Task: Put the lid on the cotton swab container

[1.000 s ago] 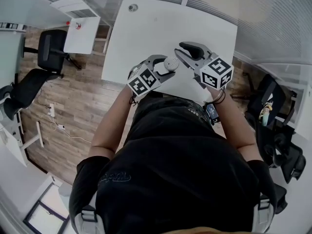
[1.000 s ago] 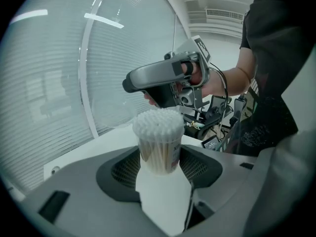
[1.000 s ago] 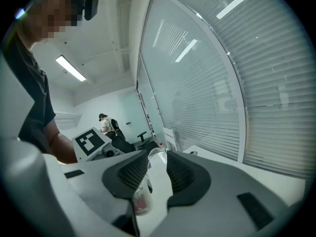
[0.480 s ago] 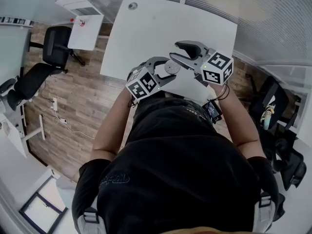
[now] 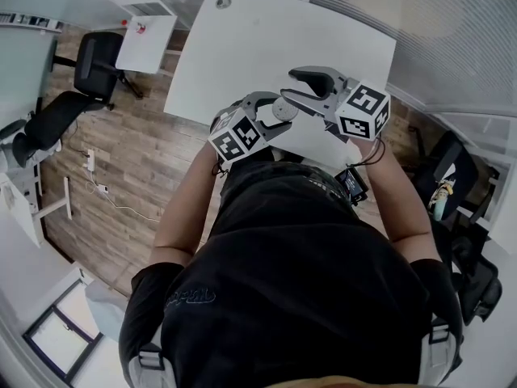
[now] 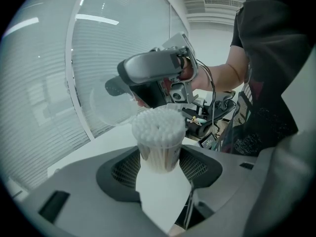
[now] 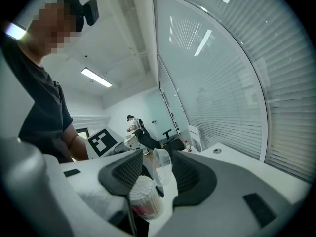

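Observation:
My left gripper is shut on the clear cotton swab container, which stands upright between its pads with the white swab heads showing on top. The clear round lid stands on edge at the container's rim, tilted up beside the swabs. My right gripper faces the left one, and its jaws have just been opening. The lid stands between them with a gap on the left pad's side. In the head view both grippers meet over the container at the near edge of the white table.
A glass wall with blinds runs along the far side of the table. Black office chairs and a small white desk stand on the wood floor at the left. Another person stands far off in the room.
The right gripper's jaws have spread wider around the lid. Both grippers have drifted a little while staying together above the table's near edge.

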